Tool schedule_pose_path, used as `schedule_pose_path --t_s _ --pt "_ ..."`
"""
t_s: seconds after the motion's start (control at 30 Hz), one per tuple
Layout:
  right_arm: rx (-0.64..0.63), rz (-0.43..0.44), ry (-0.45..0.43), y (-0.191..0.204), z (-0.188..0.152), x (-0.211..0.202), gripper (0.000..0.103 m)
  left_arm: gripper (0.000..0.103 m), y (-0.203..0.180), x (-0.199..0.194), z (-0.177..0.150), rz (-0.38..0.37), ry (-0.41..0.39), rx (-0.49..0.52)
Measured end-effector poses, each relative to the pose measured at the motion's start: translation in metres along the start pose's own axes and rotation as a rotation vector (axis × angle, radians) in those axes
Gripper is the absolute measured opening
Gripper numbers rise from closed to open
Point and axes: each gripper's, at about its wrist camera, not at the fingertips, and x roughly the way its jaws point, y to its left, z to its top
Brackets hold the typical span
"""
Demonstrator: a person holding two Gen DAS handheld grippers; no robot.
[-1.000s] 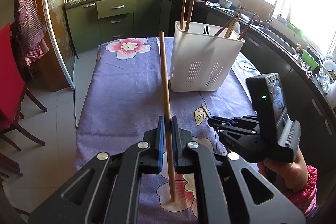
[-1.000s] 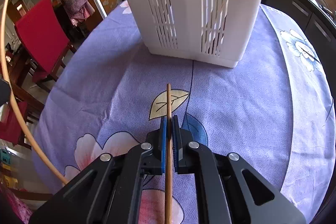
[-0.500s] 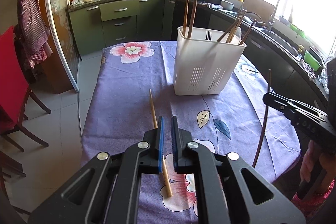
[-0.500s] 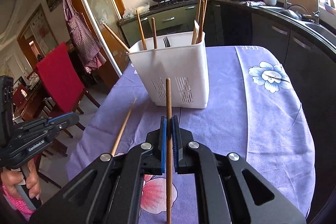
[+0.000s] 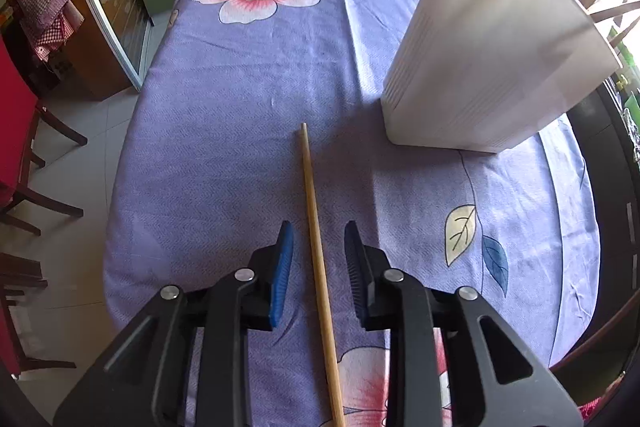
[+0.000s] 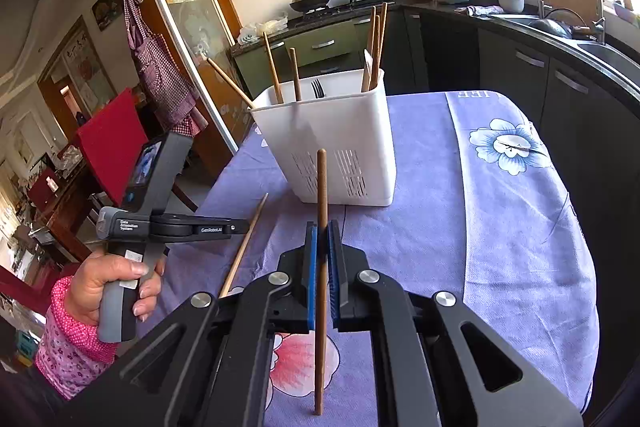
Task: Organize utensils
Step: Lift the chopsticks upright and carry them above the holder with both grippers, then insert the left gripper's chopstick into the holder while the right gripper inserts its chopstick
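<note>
Lilac flowered cloth (image 5: 224,115) covers the tabletop on which all items rest. Left gripper (image 5: 318,259): jaws spread, having just been opening; a pale wooden chopstick (image 5: 316,251) lies flat on the cloth between the blue pads (image 5: 282,267), touched by neither, its far tip pointing toward the tabletop's far edge. Right gripper (image 6: 321,259): jaws pressed together, pinching a darker brown chopstick (image 6: 320,267) that stands nearly upright above the cloth, one end above the pads, the other below them; whether its lower end touches the cloth cannot be told. White plastic utensil holder (image 6: 340,143): it stands upright toward the far end of the tabletop, nearer the right edge in the left wrist view, with slotted lower walls. It contains several chopsticks (image 6: 294,75) leaning in different compartments and a dark fork (image 6: 318,89) near the middle. In the right wrist view, a hand (image 6: 108,283) in a pink dotted sleeve (image 6: 74,347) grips the left gripper's handle near the tabletop's left edge.
</note>
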Motion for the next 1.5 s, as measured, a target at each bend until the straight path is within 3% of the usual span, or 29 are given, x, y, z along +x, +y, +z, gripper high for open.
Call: schedule_pose_path --t_s 0.17,0.27,0.37,0.57,1.03,1.23,1.5 --pt "0.005 0.004 0.003 -0.001 0.001 0.003 0.006 0.025 -0.005 0.017 0.008 0.038 0.026 0.022" --pt "0.009 0.005 0.005 -0.002 0.001 0.004 0.006 0.008 -0.007 0.023 0.011 0.08 0.026 0.035" --pt "0.012 0.006 0.005 -0.003 0.001 0.003 0.006 0.006 -0.005 0.02 0.011 0.061 0.016 0.029" --pt "0.016 0.007 -0.011 -0.003 0.001 -0.004 0.006 0.006 0.0 -0.025 -0.003 0.031 -0.097 0.027" --pt "-0.012 0.006 -0.041 0.007 -0.002 -0.021 0.006 0.006 -0.01 -0.166 -0.075 -0.009 -0.407 0.131" --pt "-0.029 0.005 -0.056 0.015 -0.002 -0.028 0.006 0.006 -0.015 -0.184 -0.085 -0.003 -0.447 0.152" --pt "-0.085 -0.01 -0.105 0.026 0.018 -0.045 0.006 0.006 -0.017 -0.186 -0.069 -0.037 -0.455 0.161"
